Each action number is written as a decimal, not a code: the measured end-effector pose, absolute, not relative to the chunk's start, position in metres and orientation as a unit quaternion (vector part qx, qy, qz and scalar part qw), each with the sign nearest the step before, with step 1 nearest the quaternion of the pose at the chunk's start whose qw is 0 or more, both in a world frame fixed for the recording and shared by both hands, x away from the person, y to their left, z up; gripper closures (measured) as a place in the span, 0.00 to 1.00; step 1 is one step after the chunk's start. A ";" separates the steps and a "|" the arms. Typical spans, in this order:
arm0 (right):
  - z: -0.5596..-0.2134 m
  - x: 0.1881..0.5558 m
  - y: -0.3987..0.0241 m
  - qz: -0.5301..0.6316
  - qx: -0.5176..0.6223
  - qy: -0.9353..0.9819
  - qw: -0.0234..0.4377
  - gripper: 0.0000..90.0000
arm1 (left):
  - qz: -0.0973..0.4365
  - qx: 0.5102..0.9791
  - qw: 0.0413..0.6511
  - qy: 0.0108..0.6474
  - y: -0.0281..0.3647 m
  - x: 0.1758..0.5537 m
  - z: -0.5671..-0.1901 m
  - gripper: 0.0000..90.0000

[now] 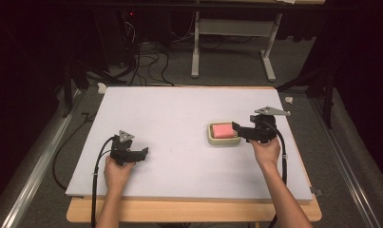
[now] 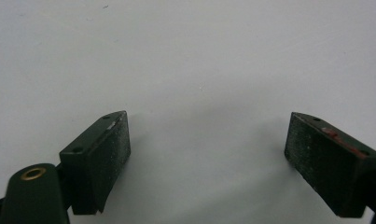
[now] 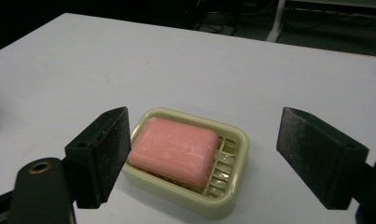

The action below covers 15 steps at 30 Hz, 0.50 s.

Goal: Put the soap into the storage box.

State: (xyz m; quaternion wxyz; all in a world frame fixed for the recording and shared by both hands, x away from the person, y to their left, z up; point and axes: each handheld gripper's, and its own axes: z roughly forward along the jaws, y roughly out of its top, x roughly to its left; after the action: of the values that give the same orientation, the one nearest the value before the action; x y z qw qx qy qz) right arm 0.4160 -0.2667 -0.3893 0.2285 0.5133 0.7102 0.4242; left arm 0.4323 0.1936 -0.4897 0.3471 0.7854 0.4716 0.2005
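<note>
Lying on the white table (image 1: 179, 109) right of centre, the cream soap dish (image 3: 232, 140) is cradling a pink soap bar (image 3: 174, 150), its long axis running between the spread jaws of the nearer right gripper (image 3: 204, 158); the left gripper (image 2: 206, 154) is idling well apart, spread wide over bare tabletop.

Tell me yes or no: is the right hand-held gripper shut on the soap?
No, the right hand-held gripper is open, its jaws spread wide on either side of the pink soap, which lies untouched in its dish.
</note>
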 end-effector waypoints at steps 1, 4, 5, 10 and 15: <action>-0.389 0.416 -0.267 0.424 0.513 0.710 0.228 0.20 | 0.200 0.785 0.347 0.472 0.194 0.432 -0.490 0.16; -0.390 0.412 -0.275 0.427 0.520 0.703 0.229 0.20 | 0.201 0.785 0.347 0.472 0.194 0.432 -0.490 0.16; -0.390 0.412 -0.275 0.427 0.520 0.703 0.229 0.20 | 0.201 0.785 0.347 0.472 0.194 0.432 -0.490 0.16; -0.388 0.406 -0.287 0.437 0.525 0.692 0.233 0.20 | 0.201 0.785 0.347 0.472 0.193 0.432 -0.490 0.16; -0.387 0.401 -0.297 0.444 0.526 0.686 0.237 0.20 | 0.200 0.785 0.347 0.472 0.194 0.432 -0.490 0.16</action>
State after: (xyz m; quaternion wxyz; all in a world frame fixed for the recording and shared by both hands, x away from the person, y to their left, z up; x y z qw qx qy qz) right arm 0.4010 -0.2967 -0.3870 0.2373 0.5256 0.6860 0.4438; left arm 0.4323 0.1936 -0.4897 0.3470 0.7854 0.4717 0.2005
